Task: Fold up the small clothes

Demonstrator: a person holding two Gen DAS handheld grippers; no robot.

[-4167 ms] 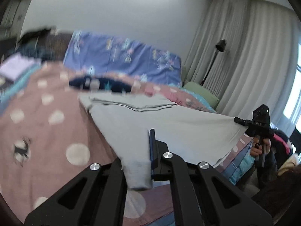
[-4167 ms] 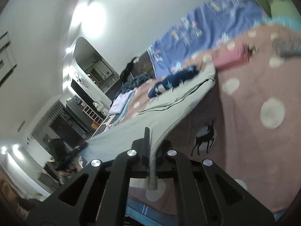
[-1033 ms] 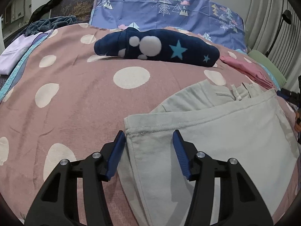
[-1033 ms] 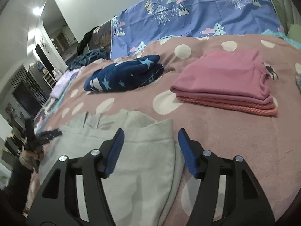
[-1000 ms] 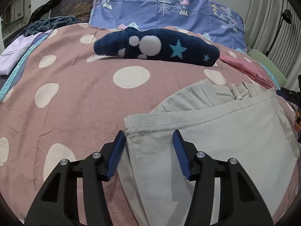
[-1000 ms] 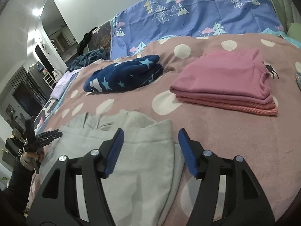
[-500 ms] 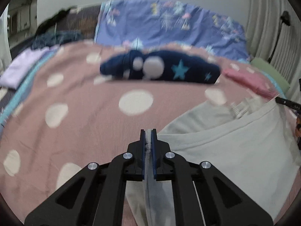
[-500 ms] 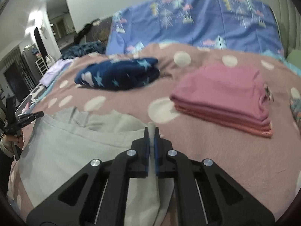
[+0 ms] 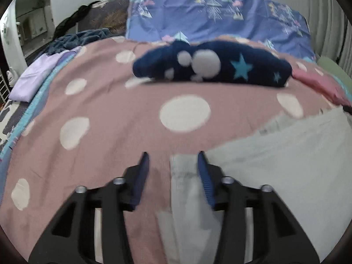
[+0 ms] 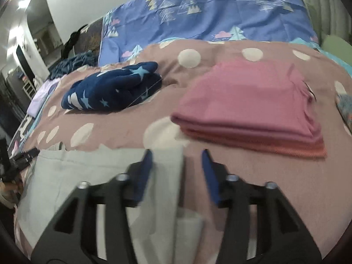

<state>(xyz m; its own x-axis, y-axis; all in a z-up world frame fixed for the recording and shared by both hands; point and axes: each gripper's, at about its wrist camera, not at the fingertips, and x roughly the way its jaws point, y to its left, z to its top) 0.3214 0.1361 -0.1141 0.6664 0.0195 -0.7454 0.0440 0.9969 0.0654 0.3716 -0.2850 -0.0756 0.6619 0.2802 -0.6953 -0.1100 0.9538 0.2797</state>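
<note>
Lay flat on the bed: grey garment, near side. Stood wide apart, jaws of left gripper and right gripper, each straddling a far corner, gripping nothing.

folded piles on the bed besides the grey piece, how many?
2: the navy star bundle at back left, the pink stack to its right. Others may lie out of frame.

— What sort of place is this?
— A home bedroom: a bed under a pink polka-dot blanket.
— And around that blanket?
— A tree-print pillow at its head, curtains beside, folded pink clothes on it.
</note>
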